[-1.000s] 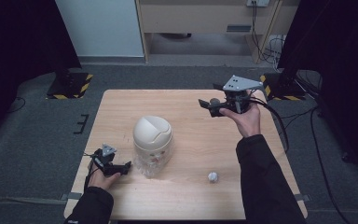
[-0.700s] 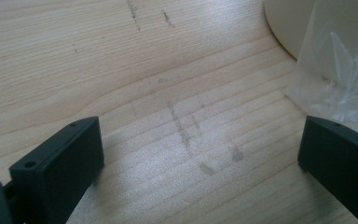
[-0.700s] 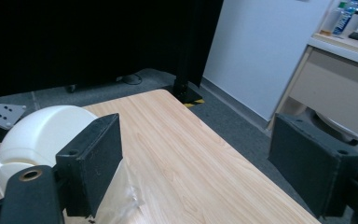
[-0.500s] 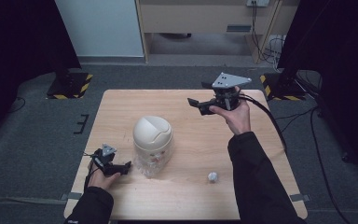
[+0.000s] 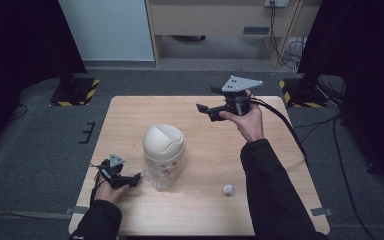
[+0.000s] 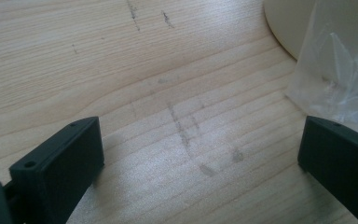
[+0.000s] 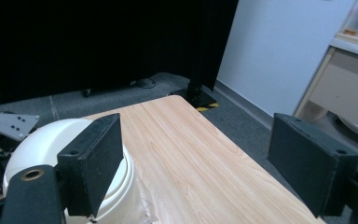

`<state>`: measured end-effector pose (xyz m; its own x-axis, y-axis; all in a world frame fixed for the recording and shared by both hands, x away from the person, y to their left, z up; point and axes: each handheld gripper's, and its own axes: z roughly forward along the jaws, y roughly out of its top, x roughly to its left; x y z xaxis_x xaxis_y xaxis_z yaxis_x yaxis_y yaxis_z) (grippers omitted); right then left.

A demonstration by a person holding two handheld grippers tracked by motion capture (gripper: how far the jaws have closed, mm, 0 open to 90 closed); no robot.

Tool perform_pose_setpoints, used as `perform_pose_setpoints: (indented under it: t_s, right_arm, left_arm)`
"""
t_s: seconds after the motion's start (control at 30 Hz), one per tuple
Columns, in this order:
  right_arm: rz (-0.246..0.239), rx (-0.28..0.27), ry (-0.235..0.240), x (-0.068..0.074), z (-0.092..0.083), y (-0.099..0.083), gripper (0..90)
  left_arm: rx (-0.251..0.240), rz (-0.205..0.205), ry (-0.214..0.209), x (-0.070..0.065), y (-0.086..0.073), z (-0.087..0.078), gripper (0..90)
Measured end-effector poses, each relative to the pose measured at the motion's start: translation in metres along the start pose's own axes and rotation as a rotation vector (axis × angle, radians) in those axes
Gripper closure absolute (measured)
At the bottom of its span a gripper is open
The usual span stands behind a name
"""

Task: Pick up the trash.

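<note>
A light wooden table (image 5: 290, 165) carries a cream domed-lid bin (image 5: 163, 145) lined with a clear plastic bag (image 5: 162, 174), set toward the near left. Raised over the far right edge, the right gripper (image 5: 211, 102) has its jaws spread wide and empty, aimed at the bin. The left gripper (image 5: 135, 179), jaws also wide, rests low near the front left corner, just beside the bag. A small crumpled paper ball (image 5: 228, 189) lies near the front edge. Lifting the lid likely calls for a level, centred approach while the left steadies the base.
</note>
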<state>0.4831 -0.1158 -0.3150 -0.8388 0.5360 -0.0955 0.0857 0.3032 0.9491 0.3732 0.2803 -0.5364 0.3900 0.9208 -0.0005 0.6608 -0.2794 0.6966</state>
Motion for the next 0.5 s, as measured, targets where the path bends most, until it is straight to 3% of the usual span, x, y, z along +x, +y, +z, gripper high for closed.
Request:
perform_pose_setpoints:
  t_s: [0.13,0.5]
  right_arm:
    - [0.0,-0.023,0.042,0.004,0.007,0.006,19.2]
    - [-0.009,0.004,0.112,0.016,0.025,-0.001,20.2]
  left_arm:
    - [0.0,0.0,0.0,0.0,0.0,0.0,0.0]
    - [0.0,0.0,0.0,0.0,0.0,0.0,0.0]
